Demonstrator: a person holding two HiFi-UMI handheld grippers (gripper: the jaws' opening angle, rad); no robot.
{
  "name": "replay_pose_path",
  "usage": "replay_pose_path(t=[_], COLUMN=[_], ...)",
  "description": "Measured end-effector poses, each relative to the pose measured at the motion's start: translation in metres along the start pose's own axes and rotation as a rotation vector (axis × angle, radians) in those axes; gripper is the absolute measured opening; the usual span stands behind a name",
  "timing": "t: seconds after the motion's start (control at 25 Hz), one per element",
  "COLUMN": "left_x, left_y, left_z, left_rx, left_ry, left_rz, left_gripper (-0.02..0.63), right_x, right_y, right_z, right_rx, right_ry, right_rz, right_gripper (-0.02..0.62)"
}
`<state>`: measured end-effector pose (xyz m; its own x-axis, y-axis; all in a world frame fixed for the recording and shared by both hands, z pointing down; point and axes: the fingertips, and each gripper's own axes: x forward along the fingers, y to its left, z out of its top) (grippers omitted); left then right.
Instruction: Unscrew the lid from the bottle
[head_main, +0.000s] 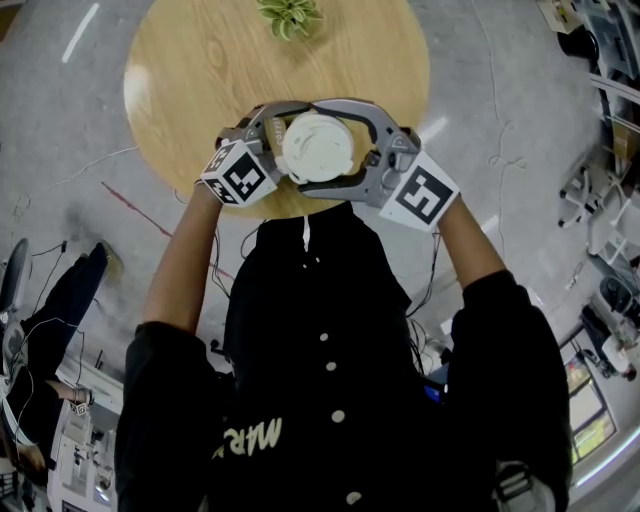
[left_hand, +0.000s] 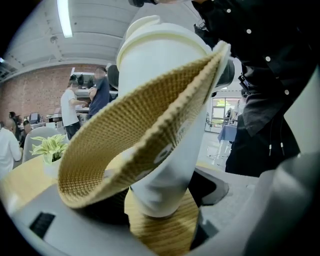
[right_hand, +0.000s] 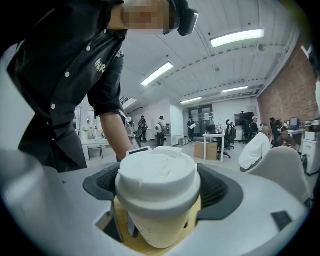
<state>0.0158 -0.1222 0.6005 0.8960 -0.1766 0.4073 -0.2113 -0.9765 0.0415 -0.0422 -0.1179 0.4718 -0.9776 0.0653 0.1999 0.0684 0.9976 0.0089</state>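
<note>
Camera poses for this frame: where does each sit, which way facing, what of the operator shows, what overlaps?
Left gripper view: on the left gripper, looking along its jaws at the bottle body; jacket at right.
Right gripper view: on the right gripper, tilted up, jaws closed on the lid; jacket and arm at left.
Head view: on the head, facing steeply down at the table; shows jacket, forearms, both grippers.
Shared: head and left gripper views both show the plant.

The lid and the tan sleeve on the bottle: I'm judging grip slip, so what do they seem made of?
The bottle's lid looks like matte white moulded plastic: smooth, dull, stepped top. The sleeve looks like tan woven fabric or textured card: a fine grid weave shows; which, I cannot tell.
</note>
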Motion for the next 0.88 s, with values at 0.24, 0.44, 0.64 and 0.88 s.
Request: replay_pose_path(t=[0.24,0.44,0.64,0.88], left_x=[0.0009,0.0004,-0.0003,0.0009], left_y=[-0.0022,-0.0012,-0.0002,-0.0009], left_z=[-0.0032,-0.0015,-0.0015,-0.0039], left_rx=[0.025,0.021,0.017,0.017], left_ry=[0.023,0.018,0.020,0.019], left_rz=[-0.005,-0.010,-0.010,-0.006], left_gripper=[0.356,0.356,0.356,0.356], right_x=[0.0005,-0.0004,0.0009,-0.0055], right_y=[0.0040,0.0026,0.0026,0.0001], right_z=[-0.0026,-0.0002,-0.0001,-0.0034], right_rx=[-0.011,-0.021,-0.017,0.160], right_ry=[0.019,0.018,0.013,0.034], right_rz=[-0.023,-0.009,0.004,-0.158], right_gripper=[0.466,0.466,0.466,0.516])
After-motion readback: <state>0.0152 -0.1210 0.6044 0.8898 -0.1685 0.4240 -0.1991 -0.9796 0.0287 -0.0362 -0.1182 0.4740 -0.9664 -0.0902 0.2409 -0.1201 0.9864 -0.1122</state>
